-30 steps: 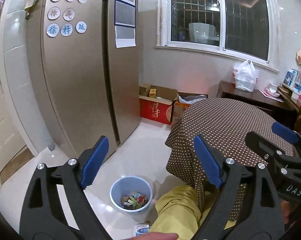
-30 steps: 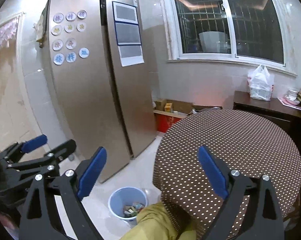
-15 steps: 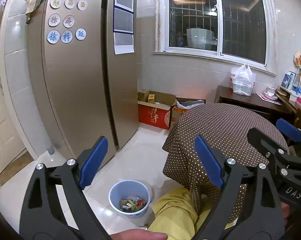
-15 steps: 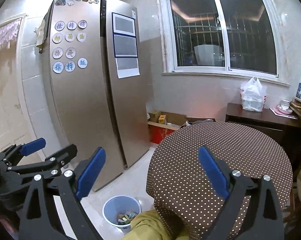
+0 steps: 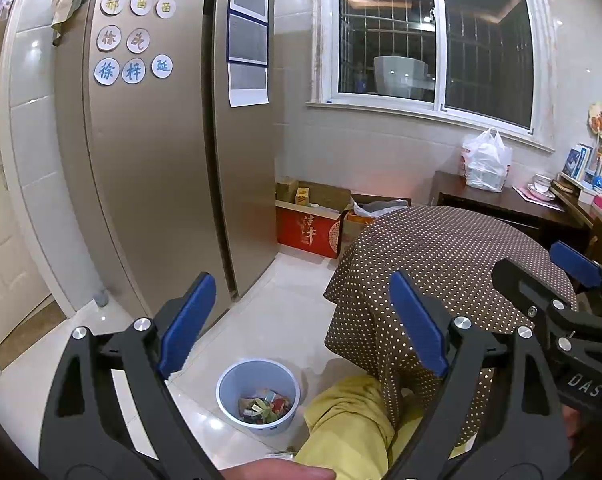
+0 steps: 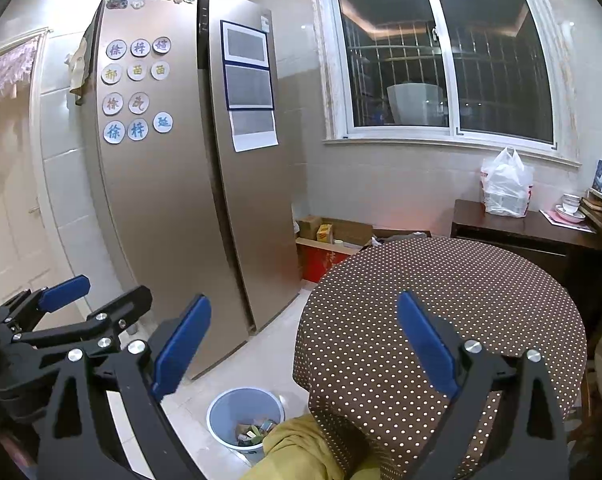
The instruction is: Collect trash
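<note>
A light blue waste bin (image 5: 257,397) stands on the white tile floor beside the table, with several scraps of trash (image 5: 265,405) in its bottom; it also shows in the right wrist view (image 6: 243,420). My left gripper (image 5: 301,324) is open and empty, held high above the bin. My right gripper (image 6: 303,348) is open and empty over the near edge of the round table with the brown dotted cloth (image 6: 441,304). The right gripper shows at the right of the left wrist view (image 5: 561,304); the left gripper shows at the left of the right wrist view (image 6: 73,308).
A tall gold fridge (image 5: 161,160) stands to the left. Cardboard boxes (image 5: 313,220) sit on the floor by the far wall. A dark sideboard (image 5: 513,208) carries a white plastic bag (image 5: 485,164). My knee in yellow trousers (image 5: 349,420) is next to the bin.
Both grippers have risen and tilted up, so the bin sits lower and smaller in view. Both stay open and empty. A small packet on the floor near the bin has left the view.
</note>
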A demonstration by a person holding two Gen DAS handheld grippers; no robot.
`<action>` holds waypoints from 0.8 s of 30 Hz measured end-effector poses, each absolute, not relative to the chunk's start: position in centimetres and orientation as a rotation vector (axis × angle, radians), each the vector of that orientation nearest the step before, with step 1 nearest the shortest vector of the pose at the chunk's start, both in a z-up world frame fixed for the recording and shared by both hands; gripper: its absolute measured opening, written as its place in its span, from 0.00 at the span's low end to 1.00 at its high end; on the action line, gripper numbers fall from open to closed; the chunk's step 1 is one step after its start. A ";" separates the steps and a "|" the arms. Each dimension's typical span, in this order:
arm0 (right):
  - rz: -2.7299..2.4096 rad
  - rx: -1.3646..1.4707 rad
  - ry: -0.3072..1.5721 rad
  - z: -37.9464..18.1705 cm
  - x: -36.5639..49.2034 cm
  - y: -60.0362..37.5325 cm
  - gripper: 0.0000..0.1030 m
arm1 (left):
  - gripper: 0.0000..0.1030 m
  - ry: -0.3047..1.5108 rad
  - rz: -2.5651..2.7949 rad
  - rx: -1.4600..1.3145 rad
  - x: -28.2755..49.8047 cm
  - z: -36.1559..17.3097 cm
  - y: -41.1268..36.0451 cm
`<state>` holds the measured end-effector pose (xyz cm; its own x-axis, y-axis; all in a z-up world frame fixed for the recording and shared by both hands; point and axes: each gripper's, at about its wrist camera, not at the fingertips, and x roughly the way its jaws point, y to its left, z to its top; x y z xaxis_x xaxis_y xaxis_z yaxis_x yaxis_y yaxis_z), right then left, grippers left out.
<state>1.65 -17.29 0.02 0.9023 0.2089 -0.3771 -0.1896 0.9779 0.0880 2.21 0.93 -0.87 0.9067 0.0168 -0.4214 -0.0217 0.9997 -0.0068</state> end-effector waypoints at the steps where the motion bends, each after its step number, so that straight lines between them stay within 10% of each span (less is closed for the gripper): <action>1: 0.205 0.050 0.396 0.0 1.7 -17.3 0.90 | 0.85 0.435 0.021 -0.011 2.2 -0.9 0.9; 24: 0.213 0.067 0.415 -0.4 1.8 -17.2 0.90 | 0.85 0.456 0.042 -0.019 2.2 -1.1 1.1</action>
